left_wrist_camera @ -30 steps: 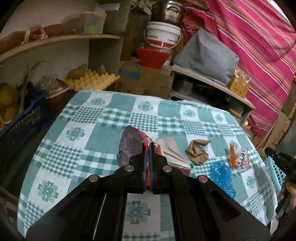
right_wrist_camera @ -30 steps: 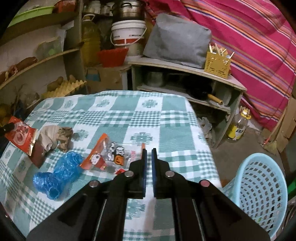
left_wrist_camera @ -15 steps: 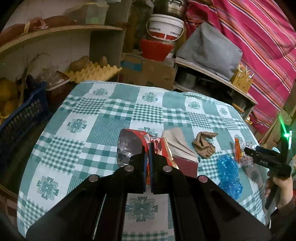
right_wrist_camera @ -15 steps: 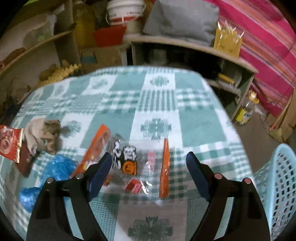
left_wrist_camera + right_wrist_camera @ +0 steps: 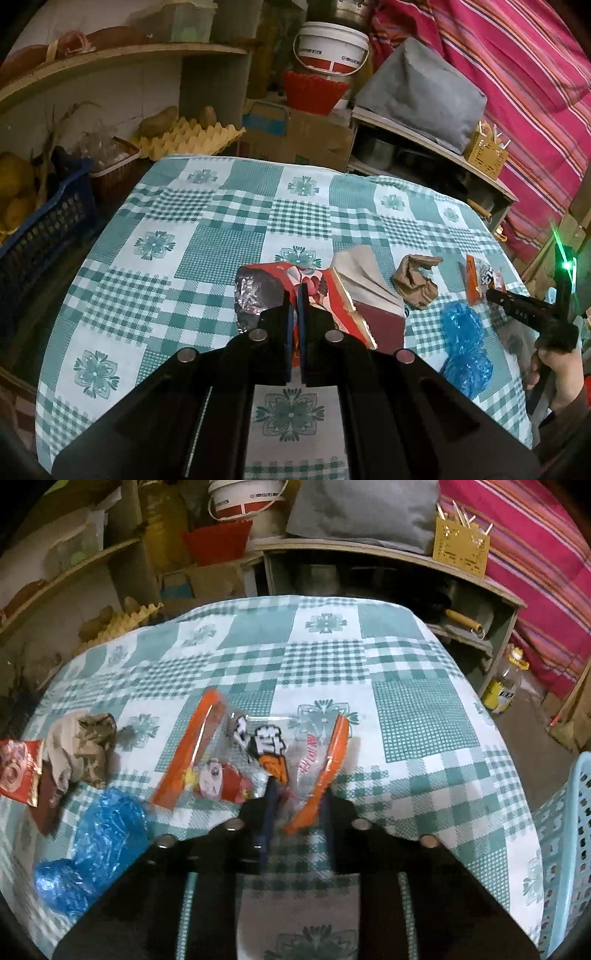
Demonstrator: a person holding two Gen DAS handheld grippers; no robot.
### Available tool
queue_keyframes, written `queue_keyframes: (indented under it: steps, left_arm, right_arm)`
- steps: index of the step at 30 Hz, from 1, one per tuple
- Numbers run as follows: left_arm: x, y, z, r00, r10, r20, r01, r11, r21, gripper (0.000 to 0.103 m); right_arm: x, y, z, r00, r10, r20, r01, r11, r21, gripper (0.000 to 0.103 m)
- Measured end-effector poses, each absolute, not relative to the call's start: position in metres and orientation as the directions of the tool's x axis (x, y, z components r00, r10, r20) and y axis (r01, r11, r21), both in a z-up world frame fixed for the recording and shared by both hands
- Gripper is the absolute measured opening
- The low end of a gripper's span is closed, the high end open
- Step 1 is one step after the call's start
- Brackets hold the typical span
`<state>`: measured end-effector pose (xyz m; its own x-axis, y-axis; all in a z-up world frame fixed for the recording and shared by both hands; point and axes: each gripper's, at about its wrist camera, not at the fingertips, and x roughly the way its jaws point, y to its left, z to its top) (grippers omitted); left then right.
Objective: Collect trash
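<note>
Crinkly clear snack wrapper with orange edges (image 5: 258, 753), lying near the table's right edge, has just been closed on by the right gripper (image 5: 295, 812); only its near edge seems pinched, so slipping is possible. A red foil packet (image 5: 314, 288) is clamped in the left gripper (image 5: 294, 299).

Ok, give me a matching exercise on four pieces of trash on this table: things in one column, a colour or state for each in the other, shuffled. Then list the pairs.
Things:
1. crumpled plastic bag
2. snack wrapper
3. crumpled paper
4. foil-lined packet

States:
A. pinched in the shut left gripper
B. brown, lying loose on the tablecloth
C. blue
D. clear with orange edges, between the right gripper jaws

Pairs: 1-C, 2-D, 3-B, 4-A
</note>
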<state>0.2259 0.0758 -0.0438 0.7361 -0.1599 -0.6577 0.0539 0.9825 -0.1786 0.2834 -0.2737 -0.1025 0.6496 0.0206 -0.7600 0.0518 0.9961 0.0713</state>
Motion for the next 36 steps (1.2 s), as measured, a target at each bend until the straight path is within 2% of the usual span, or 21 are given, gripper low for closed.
queue_keyframes:
  steps: [4,13,21,36]
  left_arm:
    - [0.224,0.076,-0.037,0.747,-0.176,-0.641,0.067,0.979,-0.191,0.001]
    - [0.204,0.067,-0.004,0.799,-0.217,-0.562,0.107,0.969,-0.222,0.001]
    - [0.191,0.040,0.019,0.817,-0.247,-0.520,0.147,0.963,-0.227,0.001]
    - [0.186,-0.082,0.032,0.778,-0.389,-0.494,0.331,0.921,-0.205,0.001]
  right_arm:
    - [0.272,-0.280,-0.083,0.695,0.016,-0.718,0.059,0.995,0.079,0.017]
    - [0.232,-0.302,-0.033,0.792,0.035,-0.610,0.053,0.991,0.125,0.016]
    - [0.207,-0.332,-0.022,0.807,0.013,-0.591,0.085,0.987,0.137,0.016]
    - [0.133,-0.437,-0.006,0.814,-0.140,-0.564,0.247,0.962,0.118,0.016]
